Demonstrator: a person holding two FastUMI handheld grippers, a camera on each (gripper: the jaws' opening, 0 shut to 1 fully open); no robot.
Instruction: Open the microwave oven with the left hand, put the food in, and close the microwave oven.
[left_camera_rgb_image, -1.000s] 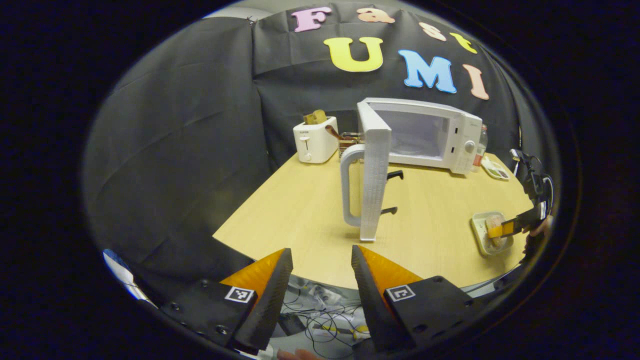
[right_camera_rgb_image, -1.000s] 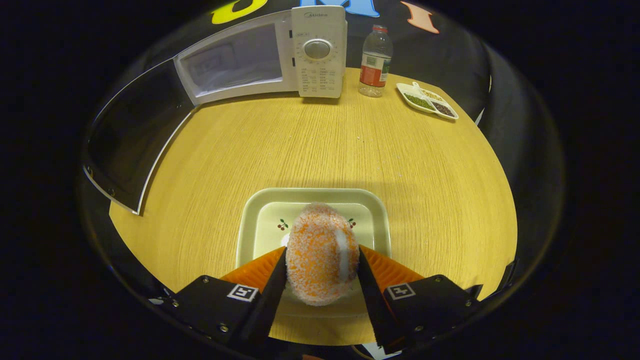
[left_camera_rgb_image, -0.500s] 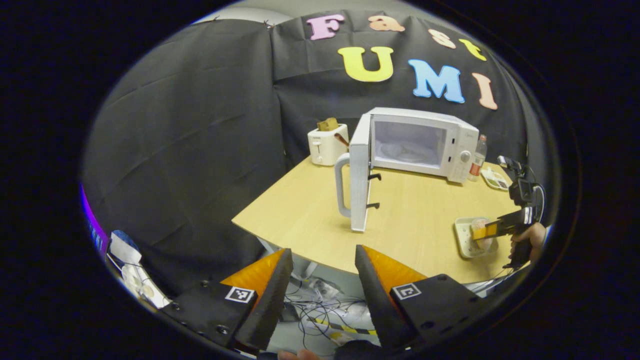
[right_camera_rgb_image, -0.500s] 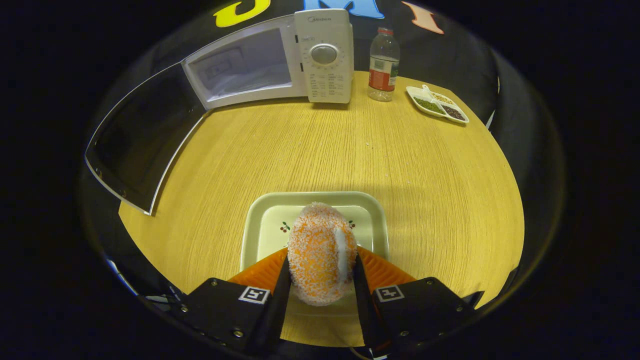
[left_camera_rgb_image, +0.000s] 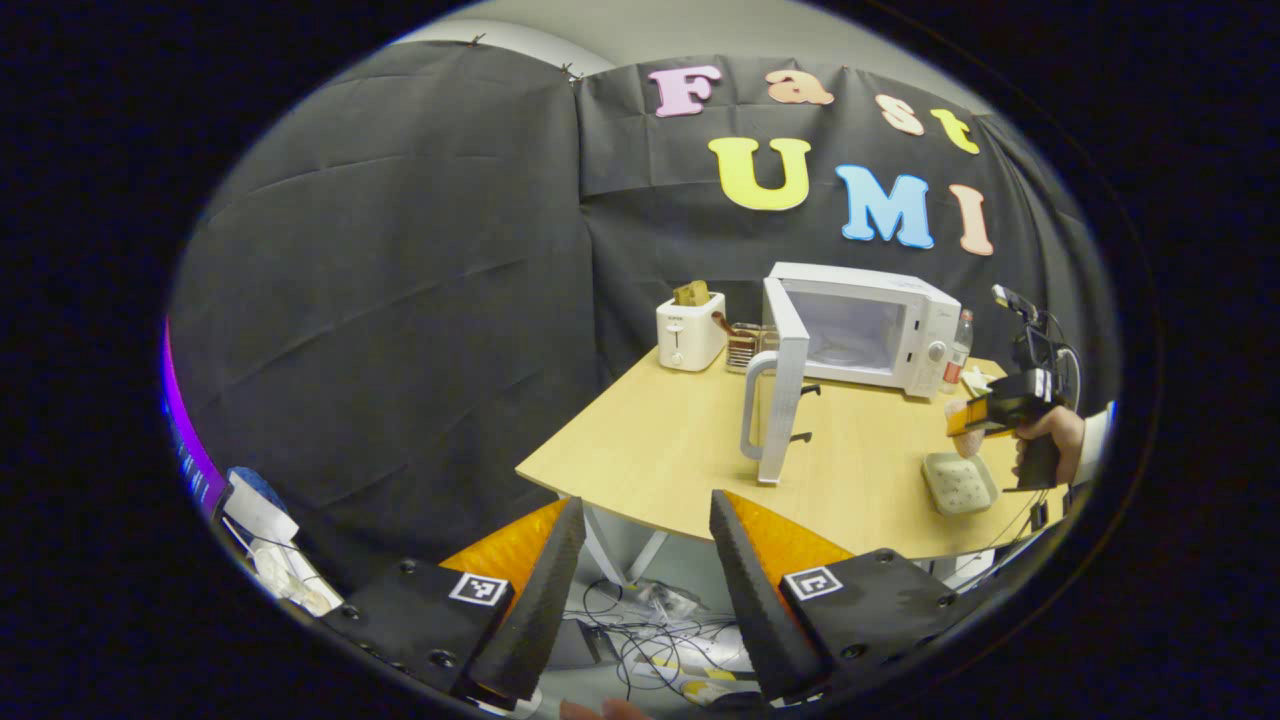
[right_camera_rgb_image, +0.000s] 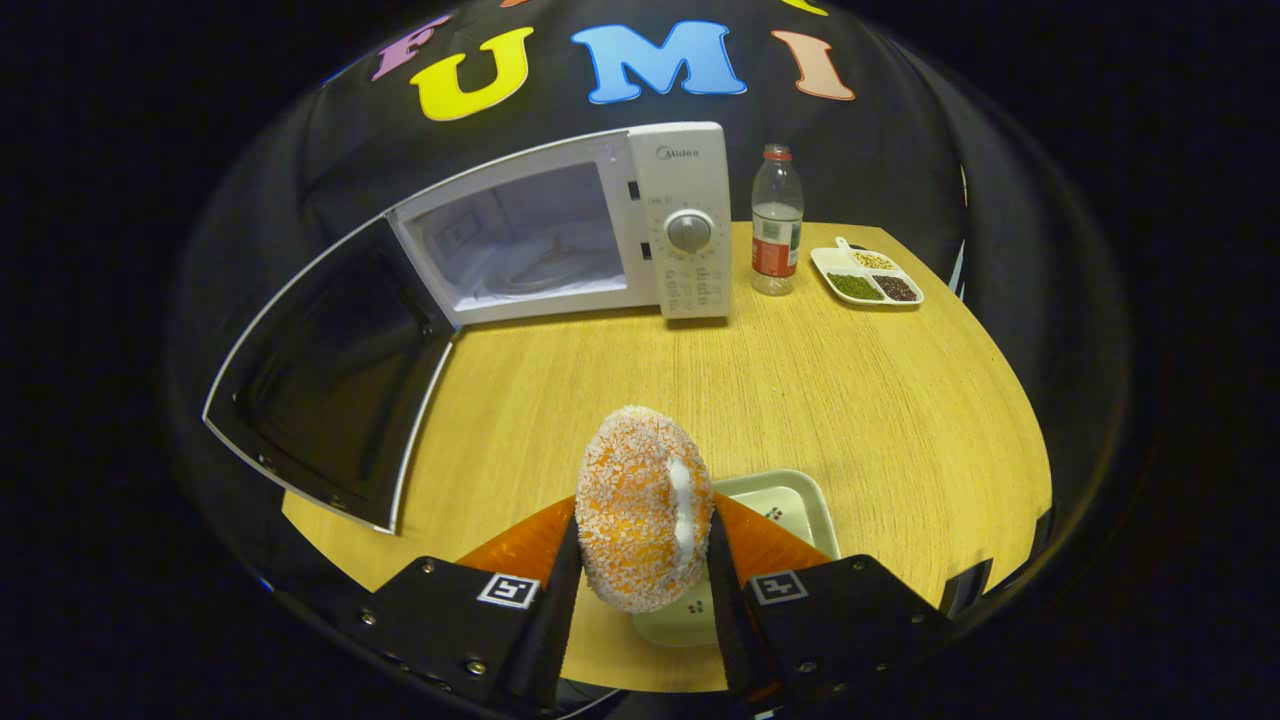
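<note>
The white microwave (right_camera_rgb_image: 680, 220) stands at the back of the round wooden table (right_camera_rgb_image: 860, 400), its door (right_camera_rgb_image: 330, 370) swung wide open to the left. Its cavity (right_camera_rgb_image: 520, 240) is lit and holds a glass turntable. My right gripper (right_camera_rgb_image: 640, 560) is shut on an orange, crumb-coated doughnut (right_camera_rgb_image: 640, 500), held in the air above a pale tray (right_camera_rgb_image: 780, 510). In the left gripper view the microwave (left_camera_rgb_image: 870, 325) and its door (left_camera_rgb_image: 780, 400) are far off, and my left gripper (left_camera_rgb_image: 640, 570) stands open with nothing between its fingers, off the table's near edge. The right gripper (left_camera_rgb_image: 985, 415), in a hand, hangs over the tray (left_camera_rgb_image: 958, 482).
A water bottle (right_camera_rgb_image: 775, 225) and a divided dish of grains (right_camera_rgb_image: 868, 278) stand right of the microwave. A white toaster (left_camera_rgb_image: 690, 330) with bread and a small rack (left_camera_rgb_image: 745, 345) sit left of it. Cables (left_camera_rgb_image: 650, 650) lie on the floor under the table.
My right gripper has lifted the doughnut off the tray and tilted up toward the microwave. My left gripper has drawn back from the table, still open.
</note>
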